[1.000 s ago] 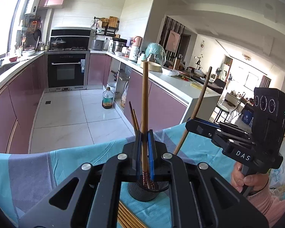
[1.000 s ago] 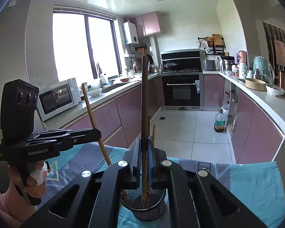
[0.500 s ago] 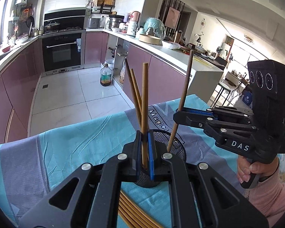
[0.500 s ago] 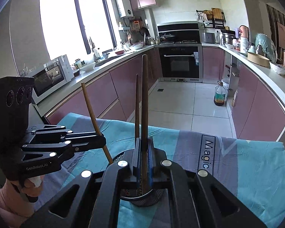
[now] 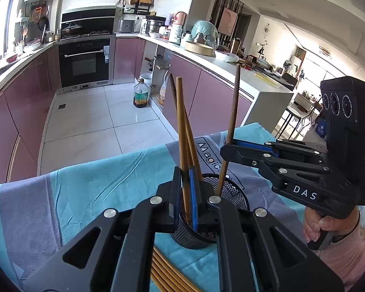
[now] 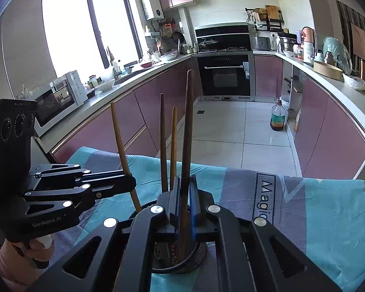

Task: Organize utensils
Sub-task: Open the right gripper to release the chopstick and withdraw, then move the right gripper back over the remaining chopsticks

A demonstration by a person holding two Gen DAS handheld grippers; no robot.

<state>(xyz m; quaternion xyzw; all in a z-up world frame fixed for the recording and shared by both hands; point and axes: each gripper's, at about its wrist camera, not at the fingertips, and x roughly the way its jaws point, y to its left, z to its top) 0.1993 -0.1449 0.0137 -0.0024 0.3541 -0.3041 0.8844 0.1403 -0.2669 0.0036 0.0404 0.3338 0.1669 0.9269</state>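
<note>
Two hand-held grippers meet over a black mesh cup (image 5: pixel 233 189) on a table draped in a teal-and-grey cloth (image 5: pixel 90 189). The left gripper (image 5: pixel 187 194) has its fingers clenched on a light chopstick (image 5: pixel 181 133), held near upright with its lower end inside the cup; in the right wrist view the same gripper (image 6: pixel 131 182) reaches in from the left with that stick (image 6: pixel 120 141) rising above it. The right gripper (image 6: pixel 185 202) has its fingers clenched on a darker chopstick (image 6: pixel 187 131), also near upright and dipping into the cup (image 6: pixel 197 255); from the left wrist view this gripper (image 5: pixel 227 146) comes in from the right, its stick (image 5: pixel 232 121) slanting down through the cup's mouth. Two more chopsticks (image 6: pixel 168 146) already stand in the cup, leaning toward its far side. A bundle of loose chopsticks (image 5: pixel 165 272) lies flat on the cloth just in front of the cup, partly hidden under the left gripper. The person's right hand (image 5: pixel 321 226), in a pink sleeve, grips the handle. Beyond the table, an oil bottle (image 5: pixel 141 93) stands on the tiled kitchen floor near an oven (image 5: pixel 85 63).
</note>
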